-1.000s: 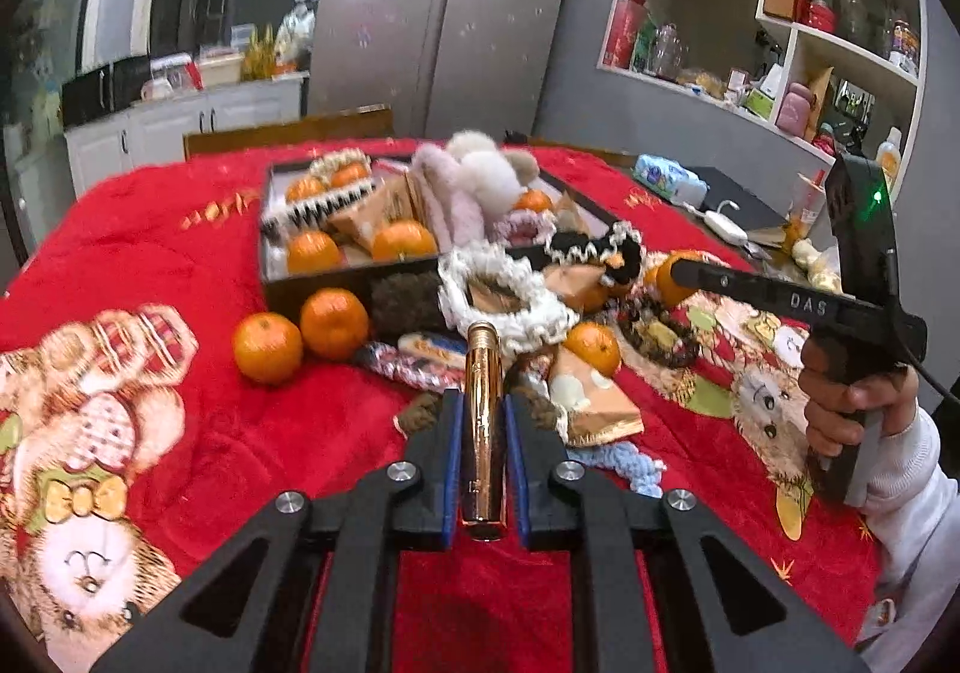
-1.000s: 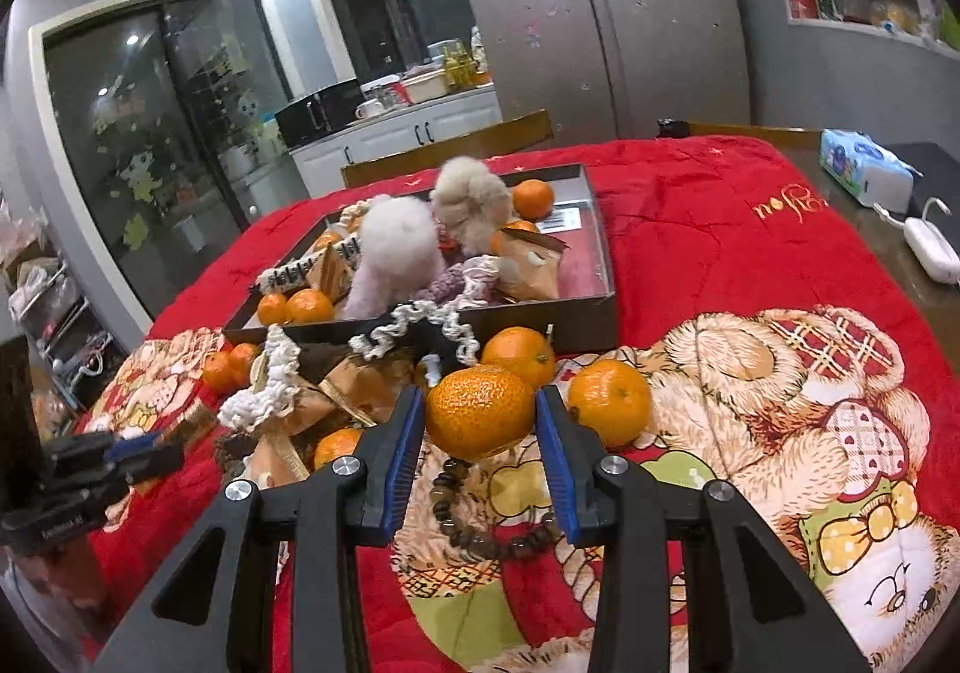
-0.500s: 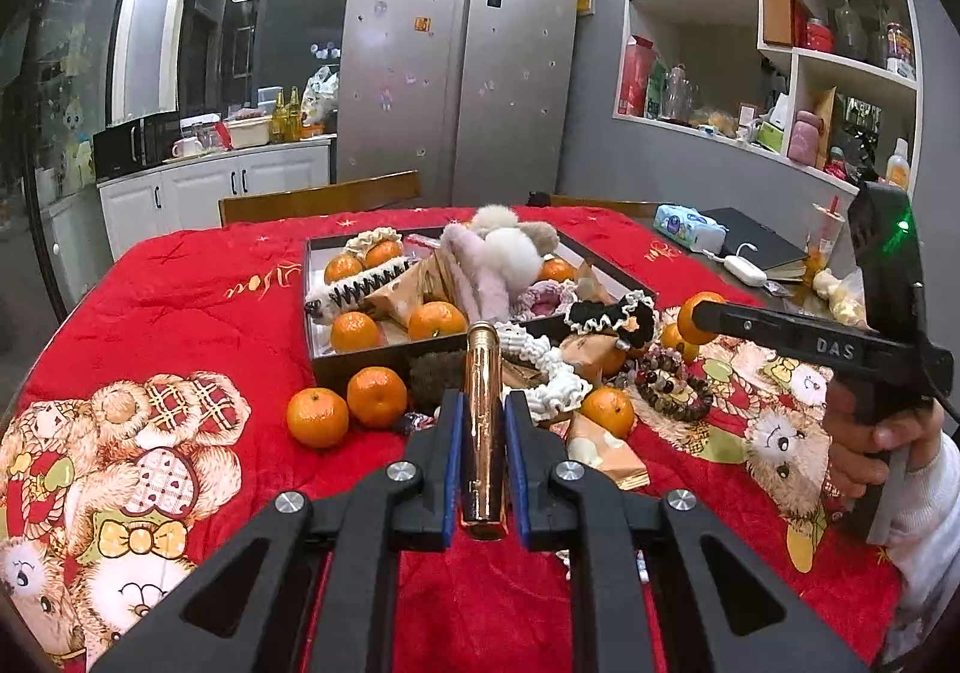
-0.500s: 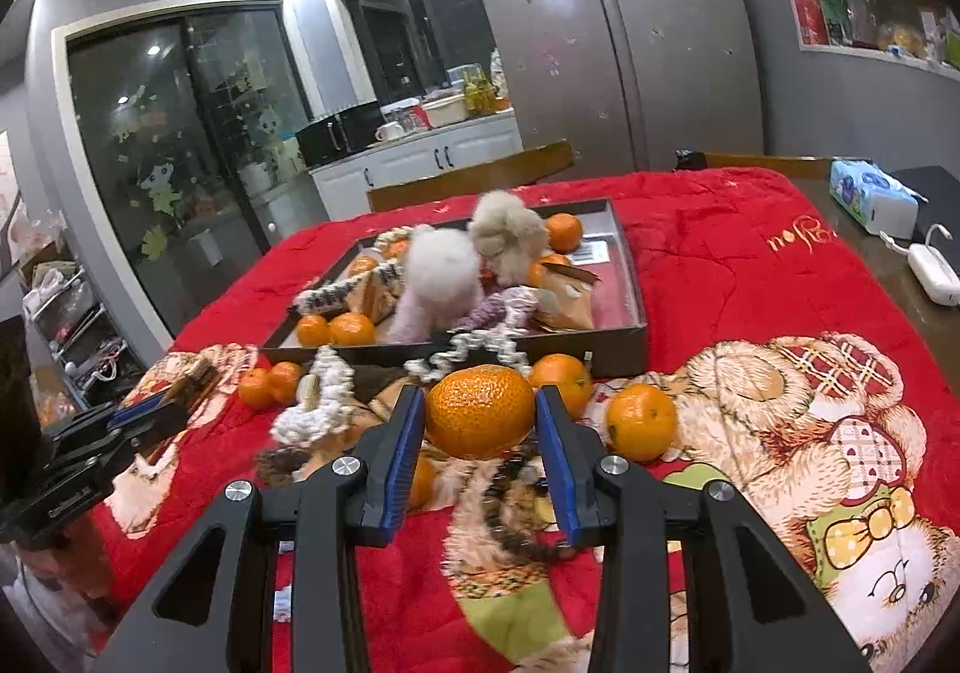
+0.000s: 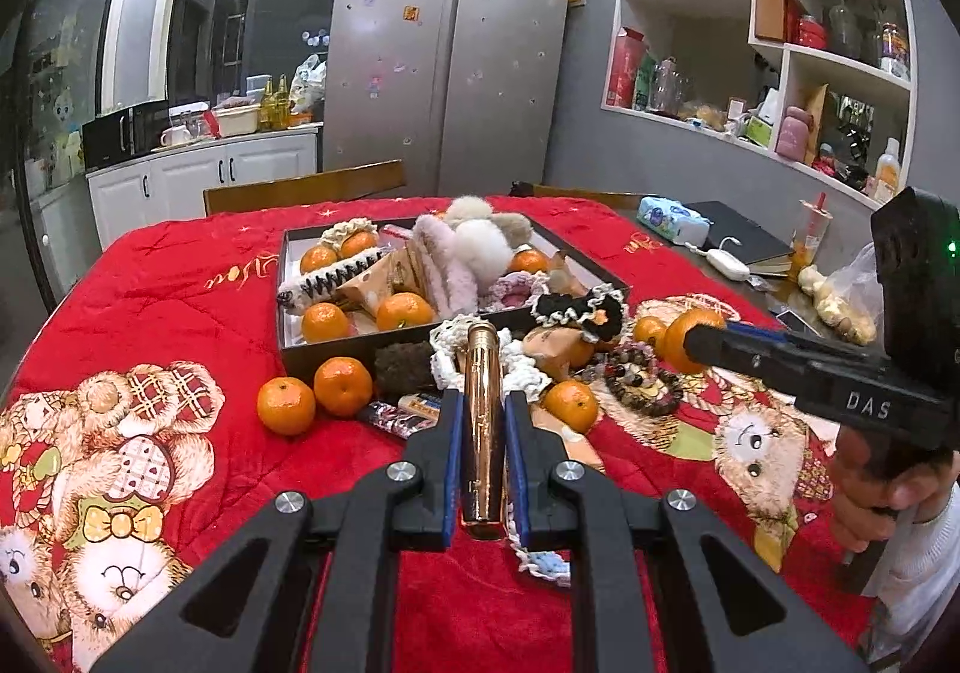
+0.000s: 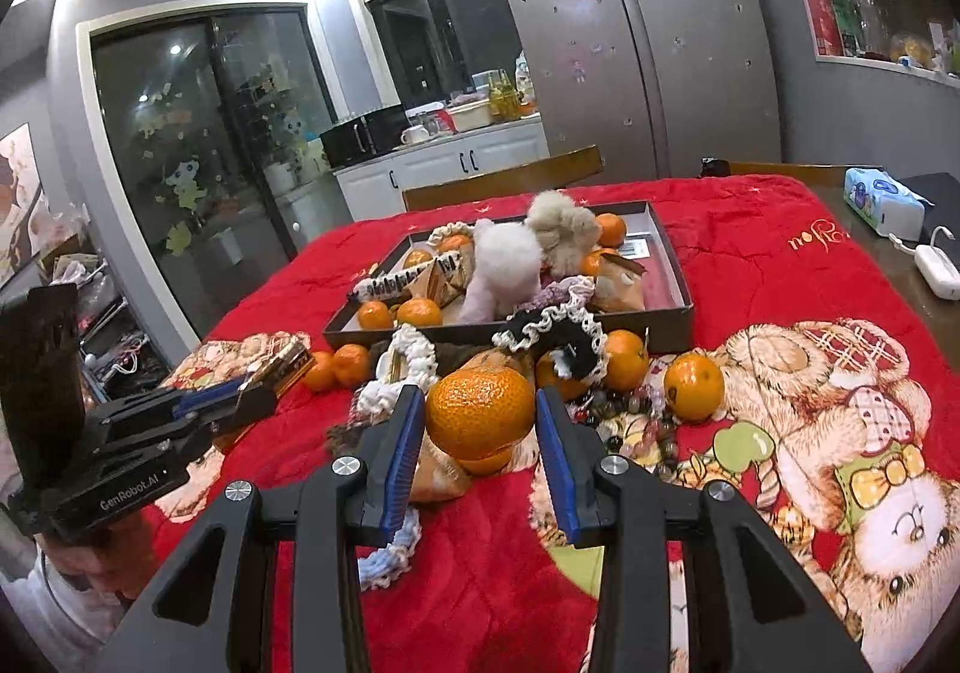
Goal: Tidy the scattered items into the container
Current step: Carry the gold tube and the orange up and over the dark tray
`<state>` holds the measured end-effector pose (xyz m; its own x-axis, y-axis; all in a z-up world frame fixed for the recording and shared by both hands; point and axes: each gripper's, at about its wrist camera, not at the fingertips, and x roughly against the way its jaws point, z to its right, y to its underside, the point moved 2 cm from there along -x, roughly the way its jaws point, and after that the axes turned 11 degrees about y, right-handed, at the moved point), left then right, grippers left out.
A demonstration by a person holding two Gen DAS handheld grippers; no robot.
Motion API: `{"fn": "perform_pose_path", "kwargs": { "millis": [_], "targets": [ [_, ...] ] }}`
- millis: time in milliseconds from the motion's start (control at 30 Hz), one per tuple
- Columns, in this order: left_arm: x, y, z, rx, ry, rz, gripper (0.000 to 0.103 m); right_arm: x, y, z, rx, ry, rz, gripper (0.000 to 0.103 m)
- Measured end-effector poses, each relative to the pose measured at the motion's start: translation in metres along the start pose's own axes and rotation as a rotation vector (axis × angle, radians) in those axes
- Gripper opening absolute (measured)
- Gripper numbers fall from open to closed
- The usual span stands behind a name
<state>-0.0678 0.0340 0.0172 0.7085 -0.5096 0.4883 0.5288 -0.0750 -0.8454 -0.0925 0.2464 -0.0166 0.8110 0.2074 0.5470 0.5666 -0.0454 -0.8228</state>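
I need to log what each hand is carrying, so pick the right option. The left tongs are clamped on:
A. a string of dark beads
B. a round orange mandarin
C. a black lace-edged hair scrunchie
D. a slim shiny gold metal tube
D: in the left wrist view the left tongs are shut on the slim shiny gold metal tube, lying lengthwise between their blue pads; the round orange mandarin sits in the right tongs.

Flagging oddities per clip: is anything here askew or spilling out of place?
Yes. A black hair tie with a white frill hangs over the front wall of the box, half in and half out. Nothing looks damaged.
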Motion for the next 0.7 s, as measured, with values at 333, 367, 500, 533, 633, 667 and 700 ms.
{"fn": "perform_pose_path", "kwargs": {
  "millis": [333,367,500,533,633,667,700],
  "targets": [
    [0.039,0.007,0.008,0.021,0.031,0.004,0.014,0.022,0.007,-0.029,0.028,-0.017,0.011,0.037],
    [0.043,0.009,0.010,0.020,0.035,0.006,0.014,0.026,0.009,-0.033,0.035,-0.019,0.013,0.037],
    [0.064,0.019,0.013,0.024,0.034,0.018,0.014,0.039,0.016,-0.044,0.026,-0.020,0.001,0.037],
    [0.068,0.021,0.013,0.032,0.044,0.010,0.014,0.042,0.017,-0.046,0.023,-0.023,-0.007,0.037],
    [0.085,0.026,0.012,0.059,0.084,-0.009,0.014,0.057,0.023,-0.056,0.039,-0.028,-0.014,0.037],
    [0.092,0.028,0.012,0.060,0.087,-0.001,0.014,0.063,0.025,-0.060,0.050,-0.015,-0.008,0.037],
    [0.100,0.030,0.013,0.056,0.078,0.010,0.014,0.069,0.027,-0.064,0.055,-0.004,-0.004,0.036]
  ]
}}
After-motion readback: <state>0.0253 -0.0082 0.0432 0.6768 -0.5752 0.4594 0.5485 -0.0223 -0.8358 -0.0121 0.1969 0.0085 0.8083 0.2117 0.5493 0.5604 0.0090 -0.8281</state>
